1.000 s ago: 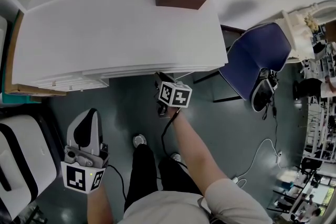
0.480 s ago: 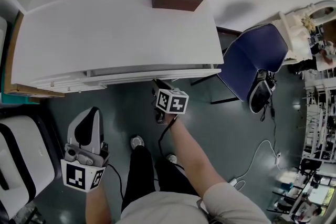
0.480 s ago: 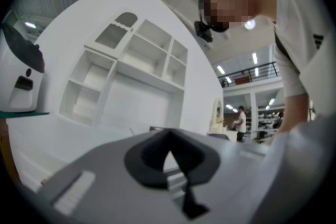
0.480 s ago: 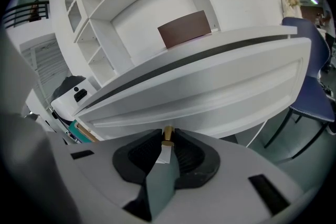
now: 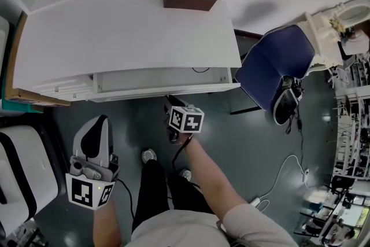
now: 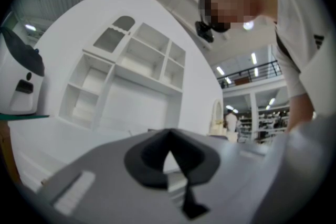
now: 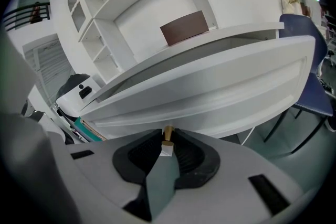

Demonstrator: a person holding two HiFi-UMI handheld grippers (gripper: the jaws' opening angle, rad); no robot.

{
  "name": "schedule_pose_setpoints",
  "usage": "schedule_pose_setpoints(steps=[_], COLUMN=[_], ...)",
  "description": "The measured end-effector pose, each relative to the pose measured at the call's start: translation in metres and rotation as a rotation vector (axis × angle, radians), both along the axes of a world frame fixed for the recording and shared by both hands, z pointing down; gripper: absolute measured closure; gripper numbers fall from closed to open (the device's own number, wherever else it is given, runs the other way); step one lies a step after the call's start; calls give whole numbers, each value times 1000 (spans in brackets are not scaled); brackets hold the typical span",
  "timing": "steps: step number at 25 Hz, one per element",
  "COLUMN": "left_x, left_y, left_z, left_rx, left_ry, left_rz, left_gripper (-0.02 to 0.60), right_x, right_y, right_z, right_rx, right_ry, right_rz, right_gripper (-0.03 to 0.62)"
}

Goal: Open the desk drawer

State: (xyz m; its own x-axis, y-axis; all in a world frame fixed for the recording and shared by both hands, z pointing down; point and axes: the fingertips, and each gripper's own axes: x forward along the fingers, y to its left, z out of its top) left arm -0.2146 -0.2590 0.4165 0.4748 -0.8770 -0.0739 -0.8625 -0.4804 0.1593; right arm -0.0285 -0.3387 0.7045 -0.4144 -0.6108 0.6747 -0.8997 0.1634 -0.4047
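The drawer [image 5: 151, 80] sticks partly out under the counter's [image 5: 115, 32] front edge. The right gripper [image 7: 167, 145] pinches its gold knob [image 7: 168, 132]. The left gripper [image 5: 94, 124] is closed, holding nothing. More pulling is probably left.

Drawer [image 5: 156, 79] int. mostly hidden under desktop [image 5: 127, 26].

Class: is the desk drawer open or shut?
Partly open: the drawer stands out from the desk, inside showing; right hand-held gripper holds its knob.
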Motion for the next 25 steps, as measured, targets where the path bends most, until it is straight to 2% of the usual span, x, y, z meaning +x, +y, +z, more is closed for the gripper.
schedule_pose_setpoints(steps=[25], left_x=[5], left_y=[62], left_z=[-16], left_rx=[34], left_ry=[15], left_rz=[-54], left_gripper=[577], right_x=[8], right_y=[89], right_z=[2], right_rx=[-42], right_ry=[-12], right_rz=[-26], right_gripper=[519])
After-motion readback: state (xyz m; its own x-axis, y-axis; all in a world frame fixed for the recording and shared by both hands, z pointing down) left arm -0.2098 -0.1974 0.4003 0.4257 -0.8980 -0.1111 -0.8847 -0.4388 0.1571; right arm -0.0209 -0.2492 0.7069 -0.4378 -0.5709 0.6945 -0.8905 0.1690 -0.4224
